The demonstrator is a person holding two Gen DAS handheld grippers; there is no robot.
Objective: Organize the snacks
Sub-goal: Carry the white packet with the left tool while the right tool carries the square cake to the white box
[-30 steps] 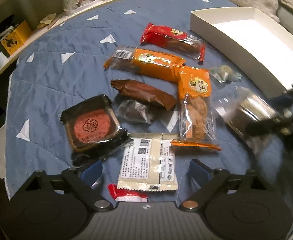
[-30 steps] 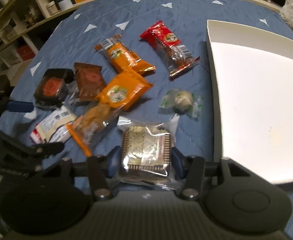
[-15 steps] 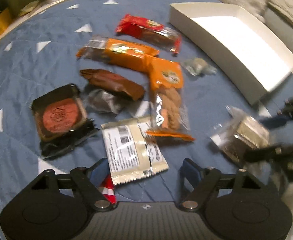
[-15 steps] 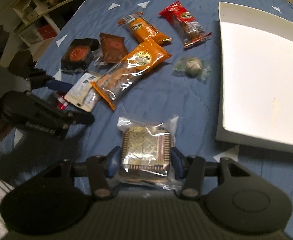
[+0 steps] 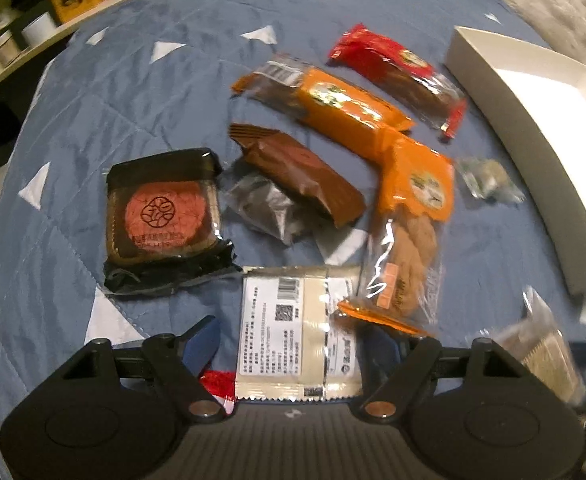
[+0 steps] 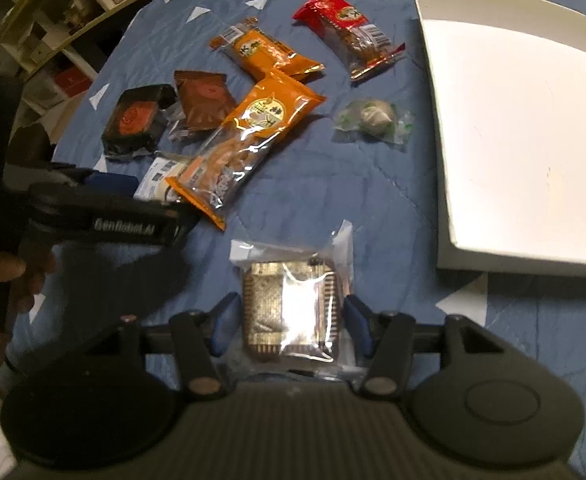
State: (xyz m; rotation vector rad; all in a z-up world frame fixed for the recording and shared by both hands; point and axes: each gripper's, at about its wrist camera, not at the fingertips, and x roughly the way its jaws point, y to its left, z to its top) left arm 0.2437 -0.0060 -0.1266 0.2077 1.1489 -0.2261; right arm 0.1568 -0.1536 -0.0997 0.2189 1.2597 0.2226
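My right gripper [image 6: 290, 329] is shut on a clear-wrapped gold snack pack [image 6: 289, 312] and holds it above the blue cloth, left of the white tray [image 6: 445, 208]. My left gripper [image 5: 293, 340] is open, its fingers on either side of a white-labelled packet [image 5: 293, 332] that lies on the cloth. Beyond it lie a black mooncake pack [image 5: 161, 216], a brown packet [image 5: 297, 172], two orange packets [image 5: 349, 108] [image 5: 413, 216], a red packet [image 5: 397, 68] and a small green-wrapped sweet [image 5: 489, 180]. The gold pack shows blurred at the lower right of the left wrist view [image 5: 541, 356].
The white tray [image 5: 533, 152] is on the right of the blue quilted cloth [image 5: 93, 92]. Shelves with jars and boxes [image 6: 73, 8] stand beyond the table's far left edge. The left gripper's body [image 6: 105, 216] is seen low and left in the right wrist view.
My right gripper has pulled back with the gold pack, away from the snack pile. My left gripper has moved in over the white-labelled packet, which now sits between its fingers.
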